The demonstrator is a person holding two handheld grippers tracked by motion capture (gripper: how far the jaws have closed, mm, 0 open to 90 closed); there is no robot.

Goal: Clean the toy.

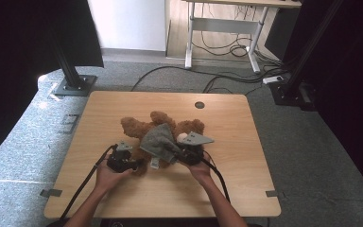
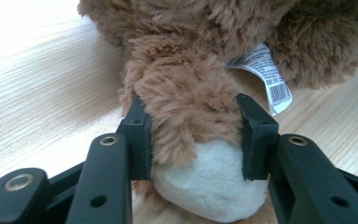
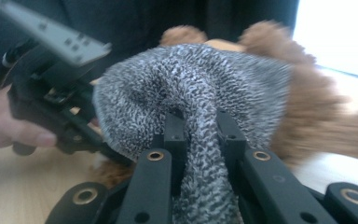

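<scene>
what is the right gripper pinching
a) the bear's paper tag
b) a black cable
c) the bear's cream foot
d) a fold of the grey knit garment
d: in the right gripper view the right gripper has its jaws closed on a bunched fold of the grey knit garment, over the brown teddy bear.

One teddy bear (image 1: pixel 144 128), one grey knit garment (image 1: pixel 158 139), two hand-held grippers, one table (image 1: pixel 227 118).

Brown teddy bear (image 1: pixel 144 127), grey-flecked knit garment (image 1: pixel 158 139)
</scene>
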